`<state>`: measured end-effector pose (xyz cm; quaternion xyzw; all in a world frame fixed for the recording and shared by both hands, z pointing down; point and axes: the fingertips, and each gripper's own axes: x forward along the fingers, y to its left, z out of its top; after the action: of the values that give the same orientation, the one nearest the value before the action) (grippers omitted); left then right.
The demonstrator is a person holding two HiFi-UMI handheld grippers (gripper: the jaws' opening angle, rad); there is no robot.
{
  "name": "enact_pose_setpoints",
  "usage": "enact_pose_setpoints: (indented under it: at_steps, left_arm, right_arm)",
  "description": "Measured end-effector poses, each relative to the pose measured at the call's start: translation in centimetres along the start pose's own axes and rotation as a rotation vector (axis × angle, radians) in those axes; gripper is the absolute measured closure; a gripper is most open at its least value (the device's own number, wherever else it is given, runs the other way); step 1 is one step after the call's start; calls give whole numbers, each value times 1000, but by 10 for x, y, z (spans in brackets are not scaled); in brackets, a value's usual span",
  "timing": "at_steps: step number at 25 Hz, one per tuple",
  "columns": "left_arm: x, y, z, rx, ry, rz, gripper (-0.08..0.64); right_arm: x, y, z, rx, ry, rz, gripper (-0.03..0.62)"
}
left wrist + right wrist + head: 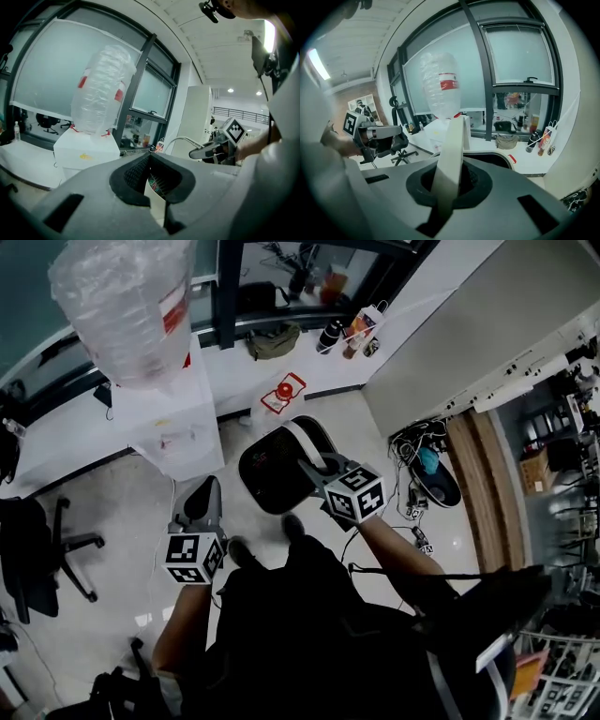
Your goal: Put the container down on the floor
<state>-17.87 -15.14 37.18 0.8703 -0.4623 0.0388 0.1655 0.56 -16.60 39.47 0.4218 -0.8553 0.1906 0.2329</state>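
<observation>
Container (pixel 272 470), a black tub with a pale rim, hangs in front of the person and looks well clear of the floor (pixel 122 507); it is carried from one side only, by the right claw (pixel 319 465), which is clenched on a white band (pixel 451 154) of its rim or handle; the band runs straight up between the pads, so the grip is thin and edge-on, and the tub's weight probably hangs below it. That one-sided hold likely explains why the tub shows tilted, with its dark opening turned toward the camera. The left claw (pixel 204 498) grasps nothing; its jaws stand a narrow gap apart, with the room showing through, and it waits beside the tub, well placed to steady it if it swings. A water dispenser (pixel 173 432) stands near, ahead and to the left, so the bare floor between it and the person's feet seems the natural spot; the set-down itself is not yet done, and the band should stay gripped until the base rests flat.
</observation>
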Motion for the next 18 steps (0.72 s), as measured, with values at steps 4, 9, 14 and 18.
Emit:
enact_pose_setpoints:
  at_steps: [4, 9, 14, 18]
  left_arm:
    - [14, -6, -6, 8, 22, 9, 554]
    - [43, -5, -20, -7, 68, 54, 554]
    - [74, -9, -41, -19, 119, 82, 554]
    - [99, 0, -63, -82, 137, 96, 554]
  right_arm:
    - [14, -10, -5, -29, 7, 43, 586]
    - [38, -30, -17, -77, 36, 95, 584]
    - [62, -52, -31, -133, 78, 152, 586]
    - [86, -64, -39, -169, 99, 199, 586]
